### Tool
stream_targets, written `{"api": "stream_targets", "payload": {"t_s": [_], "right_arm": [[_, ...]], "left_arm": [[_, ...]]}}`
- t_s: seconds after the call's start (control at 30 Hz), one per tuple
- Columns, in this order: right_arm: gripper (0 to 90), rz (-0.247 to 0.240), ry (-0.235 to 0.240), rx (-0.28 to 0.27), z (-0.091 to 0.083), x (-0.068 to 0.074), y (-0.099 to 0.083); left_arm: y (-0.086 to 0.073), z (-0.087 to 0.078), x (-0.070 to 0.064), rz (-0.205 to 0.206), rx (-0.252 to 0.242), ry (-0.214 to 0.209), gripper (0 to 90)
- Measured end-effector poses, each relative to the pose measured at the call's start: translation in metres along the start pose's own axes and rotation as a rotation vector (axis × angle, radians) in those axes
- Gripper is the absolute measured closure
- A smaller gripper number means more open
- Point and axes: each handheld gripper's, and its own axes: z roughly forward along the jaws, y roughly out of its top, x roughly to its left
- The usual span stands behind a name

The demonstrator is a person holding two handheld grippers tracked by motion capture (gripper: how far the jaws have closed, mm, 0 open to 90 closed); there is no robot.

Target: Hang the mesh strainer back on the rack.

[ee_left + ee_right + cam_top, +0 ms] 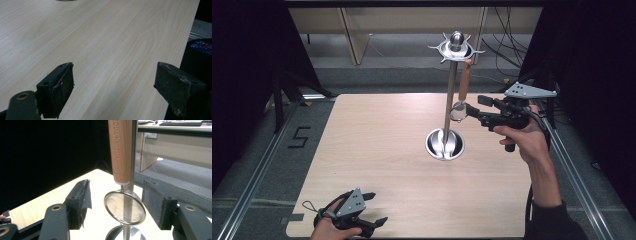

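A steel utensil stand (450, 95) rises from a round base (445, 145) on the wooden table (382, 150). From its top hook ring (456, 48) hangs a small strainer with a wooden handle (464, 80) and a round wire head (458, 112). My right gripper (474, 106) is open beside that head. In the right gripper view the head (125, 207) sits between the two pads (80, 196), untouched, under the handle (120, 150). My left gripper (377, 208) rests open at the table's near left edge, nothing between its jaws (113, 80).
The stand's pole (133, 157) runs right behind the strainer head. Bare tabletop (100, 45) stretches ahead of the left gripper. Black curtains flank the table, with cables on the floor at the far right (507, 50).
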Motion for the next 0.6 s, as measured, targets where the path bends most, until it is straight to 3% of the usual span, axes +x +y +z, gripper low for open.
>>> {"api": "stream_targets", "payload": {"t_s": [0.1, 0.43, 0.53, 0.6], "right_arm": [[39.0, -0.031, -0.014, -0.009, -0.002, 0.0, -0.003], [37.2, -0.014, 0.022, -0.024, -0.005, 0.004, -0.022], [37.1, -0.012, 0.028, 0.005, -0.004, 0.003, -0.026], [37.1, -0.013, 0.033, -0.005, -0.004, 0.001, -0.028]], "left_arm": [[0.0, 0.0, 0.0, 0.0, 0.001, 0.0, 15.2], [0.0, 0.0, 0.0, 0.001, 0.002, 0.001, 15.2], [0.0, -0.001, 0.0, 0.012, 0.002, 0.01, 15.2], [0.0, 0.0, -0.002, -0.014, -0.027, 0.005, 15.2]]}}
